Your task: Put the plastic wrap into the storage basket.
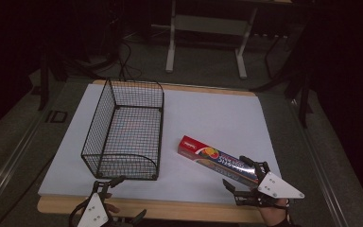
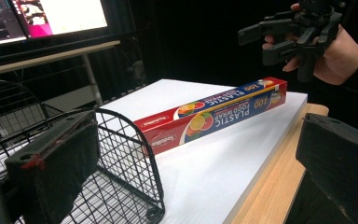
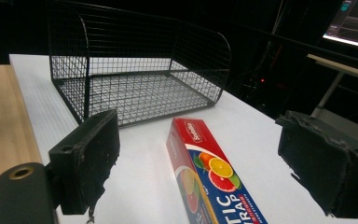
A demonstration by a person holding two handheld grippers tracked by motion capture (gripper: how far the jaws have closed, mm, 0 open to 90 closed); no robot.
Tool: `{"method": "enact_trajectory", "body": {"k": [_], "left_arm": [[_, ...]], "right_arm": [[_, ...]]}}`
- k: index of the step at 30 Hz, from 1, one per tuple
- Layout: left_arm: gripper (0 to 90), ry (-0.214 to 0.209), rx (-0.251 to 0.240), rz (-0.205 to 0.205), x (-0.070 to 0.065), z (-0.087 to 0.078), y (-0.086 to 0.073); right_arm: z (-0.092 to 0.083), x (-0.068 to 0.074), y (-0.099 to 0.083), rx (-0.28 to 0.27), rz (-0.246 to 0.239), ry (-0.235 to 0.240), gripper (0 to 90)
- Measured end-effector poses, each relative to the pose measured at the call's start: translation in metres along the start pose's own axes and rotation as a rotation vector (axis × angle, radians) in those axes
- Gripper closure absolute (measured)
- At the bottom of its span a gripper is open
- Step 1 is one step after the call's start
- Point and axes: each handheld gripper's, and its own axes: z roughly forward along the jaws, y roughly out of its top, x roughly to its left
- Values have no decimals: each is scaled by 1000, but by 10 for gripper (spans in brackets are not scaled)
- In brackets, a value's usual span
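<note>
A long red and blue box of plastic food wrap [image 1: 220,160] lies slantwise on the white board [image 1: 208,111], right of centre. My right gripper [image 1: 238,174] hovers over the box's near end, open, one jaw on each side and neither touching. In the right gripper view the box [image 3: 205,177] runs between the wide jaws of my right gripper [image 3: 209,163]. An empty black wire basket [image 1: 105,124] stands on the board's left half. At its near corner my left gripper [image 1: 126,198] is open and holds nothing. The left gripper view shows the box [image 2: 214,112], the basket [image 2: 130,154] and the right gripper [image 2: 268,42].
The white board rests on a wooden table whose front edge [image 1: 170,209] shows below it. A metal table frame [image 1: 171,42] stands on the floor behind. A lit monitor [image 2: 51,18] sits on a desk beyond the basket. Open board lies between basket and box.
</note>
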Motion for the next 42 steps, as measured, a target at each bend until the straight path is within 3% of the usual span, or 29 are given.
{"method": "enact_trajectory", "body": {"k": [10, 13, 16, 19, 21, 25, 29, 32, 35, 40, 41, 42], "left_arm": [[2, -8, 5, 5, -1, 1, 0], [2, -7, 9, 7, -2, 1, 0], [2, -15, 17, 14, -2, 2, 0], [2, -15, 11, 10, -2, 2, 0], [2, -13, 13, 11, -2, 2, 0], [2, -18, 28, 12, -2, 3, 0], [2, -22, 34, 19, -4, 4, 0], [2, -22, 39, 27, -4, 5, 0], [2, -21, 40, 27, -4, 5, 0], [2, -26, 37, 25, -4, 4, 0], [2, -29, 37, 26, -4, 4, 0], [2, -32, 36, 25, -4, 4, 0]], "right_arm": [[3, -9, -4, 37, 31, 21, 150], [5, -13, -7, 73, 10, 44, 150], [10, -17, -8, 84, 61, 89, 153], [13, -18, -8, 133, 1, 100, 161], [14, -20, -8, 165, -11, 109, 147], [11, -30, -9, 260, 21, 97, 128], [13, -42, -14, 348, -6, 84, 115], [14, -49, -18, 408, 3, 91, 112], [16, -55, -21, 451, 8, 98, 107], [18, -57, -26, 501, -14, 65, 98], [19, -59, -27, 519, 9, 94, 94], [20, -59, -27, 536, -3, 68, 94]]}}
